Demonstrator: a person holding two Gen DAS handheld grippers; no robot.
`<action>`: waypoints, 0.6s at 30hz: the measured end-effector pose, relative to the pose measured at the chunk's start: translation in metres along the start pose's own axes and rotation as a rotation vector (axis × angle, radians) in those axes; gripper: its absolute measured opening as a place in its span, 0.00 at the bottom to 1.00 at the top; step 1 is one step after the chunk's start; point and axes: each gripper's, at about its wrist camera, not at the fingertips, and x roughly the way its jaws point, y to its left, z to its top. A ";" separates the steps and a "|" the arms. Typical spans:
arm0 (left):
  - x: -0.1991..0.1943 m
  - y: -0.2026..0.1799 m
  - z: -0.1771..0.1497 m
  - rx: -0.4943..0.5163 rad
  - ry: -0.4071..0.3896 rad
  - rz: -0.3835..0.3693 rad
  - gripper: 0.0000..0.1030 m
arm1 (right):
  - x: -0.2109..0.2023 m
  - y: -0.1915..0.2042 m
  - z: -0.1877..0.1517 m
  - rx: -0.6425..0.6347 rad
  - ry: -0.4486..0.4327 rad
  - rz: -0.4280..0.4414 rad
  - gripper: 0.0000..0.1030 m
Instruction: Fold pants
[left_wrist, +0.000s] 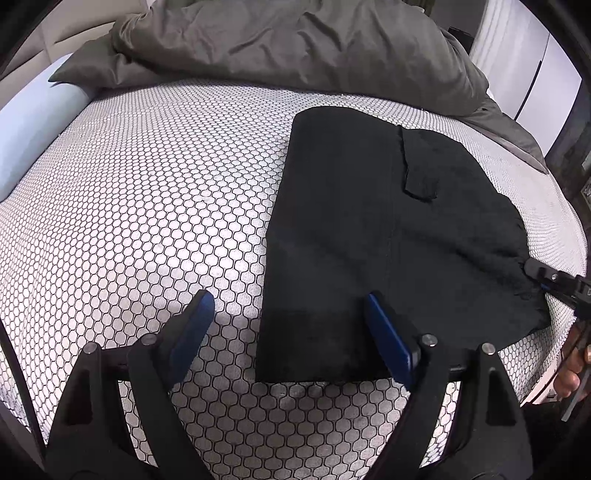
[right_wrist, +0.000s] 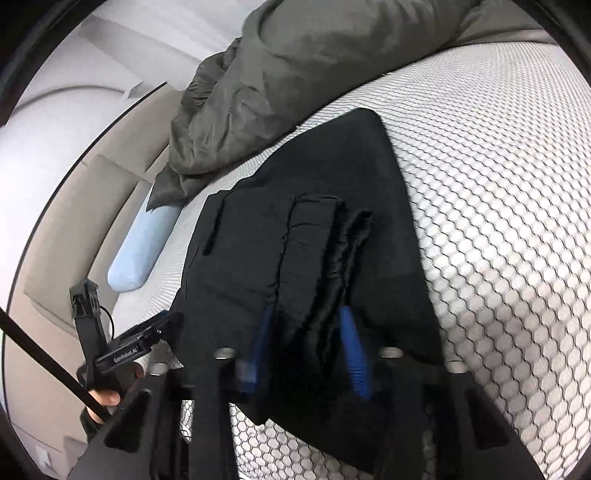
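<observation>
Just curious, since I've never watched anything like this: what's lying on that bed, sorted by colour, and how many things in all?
Black: 1, the black fabric pants, partly folded on the honeycomb-patterned white mattress
Grey: 1, the rumpled grey duvet at the far end
Light blue: 1, the pale blue bolster pillow along the edge
Total: 3

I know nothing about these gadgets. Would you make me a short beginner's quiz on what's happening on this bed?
1. True or false: the left tool is clamped on the black pants.
2. Which tool grips a bunched part of the pants? A) left B) right
3. Fill in: the grey duvet lies heaped at the ____ end of the honeycomb-patterned mattress.

Key: 1 false, its jaws stand open; 2 B; 3 far.
</observation>
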 end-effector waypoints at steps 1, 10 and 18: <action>-0.001 0.000 -0.001 0.000 -0.001 0.000 0.79 | -0.004 0.008 0.001 -0.025 -0.021 0.005 0.16; -0.003 0.003 -0.007 0.000 0.000 -0.008 0.81 | 0.016 0.009 0.002 -0.085 0.022 -0.149 0.19; -0.032 -0.006 -0.010 -0.022 -0.140 -0.003 0.81 | -0.048 0.007 -0.029 -0.126 -0.074 -0.141 0.38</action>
